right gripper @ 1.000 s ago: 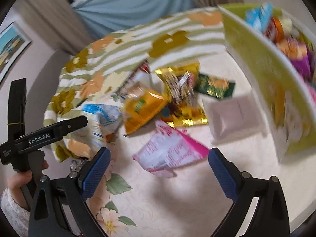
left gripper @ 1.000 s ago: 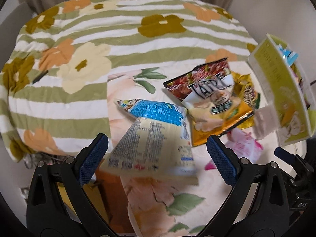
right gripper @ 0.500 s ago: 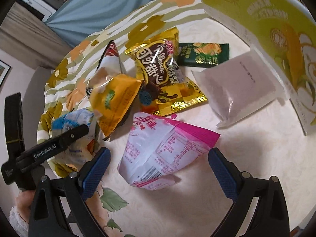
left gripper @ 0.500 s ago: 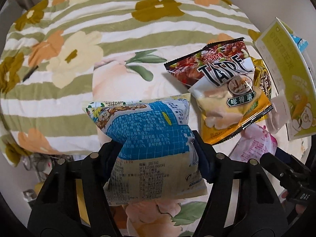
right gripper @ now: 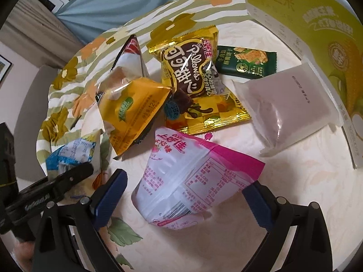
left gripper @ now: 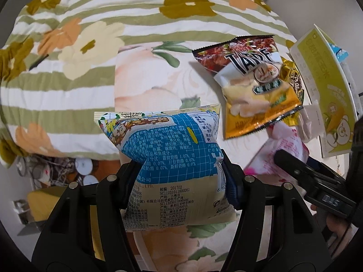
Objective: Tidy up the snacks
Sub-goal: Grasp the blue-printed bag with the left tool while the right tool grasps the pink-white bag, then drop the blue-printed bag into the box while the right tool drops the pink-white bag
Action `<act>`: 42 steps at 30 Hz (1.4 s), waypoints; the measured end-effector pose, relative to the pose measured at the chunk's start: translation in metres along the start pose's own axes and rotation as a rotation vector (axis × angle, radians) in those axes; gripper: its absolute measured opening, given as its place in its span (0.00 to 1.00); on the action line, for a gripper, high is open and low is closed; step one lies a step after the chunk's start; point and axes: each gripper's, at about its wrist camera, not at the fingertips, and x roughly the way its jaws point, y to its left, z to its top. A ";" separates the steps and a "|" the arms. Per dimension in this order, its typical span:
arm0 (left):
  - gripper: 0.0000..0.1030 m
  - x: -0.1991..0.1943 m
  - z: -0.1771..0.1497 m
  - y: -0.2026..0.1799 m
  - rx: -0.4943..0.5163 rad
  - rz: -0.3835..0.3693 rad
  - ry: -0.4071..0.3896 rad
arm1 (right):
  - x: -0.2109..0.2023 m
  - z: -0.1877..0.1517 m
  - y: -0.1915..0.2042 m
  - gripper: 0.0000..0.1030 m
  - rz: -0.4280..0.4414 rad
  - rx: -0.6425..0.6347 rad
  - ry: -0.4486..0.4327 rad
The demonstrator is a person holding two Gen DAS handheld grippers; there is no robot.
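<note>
Clamped: left gripper (left gripper: 179,176) on blue packet (left gripper: 172,158) above tablecloth (left gripper: 145,74). Spread wide: right gripper (right gripper: 183,195) around pink packet (right gripper: 192,181). Best squeezed gently, mid-bag, then carried toward yellow-green box (right gripper: 317,22).

left gripper (left gripper: 181,176) clamped, right gripper (right gripper: 185,198) spread

glossy foil pkt (right gripper: 199,86), matt cloth tablecloth (left gripper: 68,45)

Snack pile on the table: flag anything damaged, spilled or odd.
Nothing spilled or torn. The blue packet is pinched hard at its waist by the left gripper. The orange chip bag leans askew against the gold cocoa bag.
</note>
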 end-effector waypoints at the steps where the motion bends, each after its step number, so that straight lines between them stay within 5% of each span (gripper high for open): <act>1: 0.57 -0.002 -0.003 0.000 -0.006 -0.003 -0.003 | 0.002 0.000 0.003 0.88 -0.005 -0.011 0.008; 4: 0.57 -0.007 -0.010 0.001 -0.019 -0.010 -0.008 | 0.006 0.000 0.008 0.82 -0.031 -0.056 0.015; 8: 0.57 -0.015 -0.017 0.003 -0.034 -0.015 -0.023 | 0.010 -0.001 0.020 0.51 -0.056 -0.145 0.021; 14: 0.57 -0.033 -0.026 0.006 -0.049 -0.017 -0.055 | 0.006 -0.011 0.024 0.39 -0.049 -0.184 0.019; 21: 0.57 -0.065 -0.028 -0.003 -0.020 -0.016 -0.120 | -0.023 -0.013 0.025 0.36 -0.025 -0.197 -0.041; 31: 0.57 -0.138 0.002 -0.056 0.102 -0.060 -0.286 | -0.123 -0.008 0.023 0.36 0.024 -0.226 -0.229; 42: 0.57 -0.165 0.022 -0.179 0.170 -0.149 -0.364 | -0.219 0.022 -0.069 0.36 -0.022 -0.160 -0.371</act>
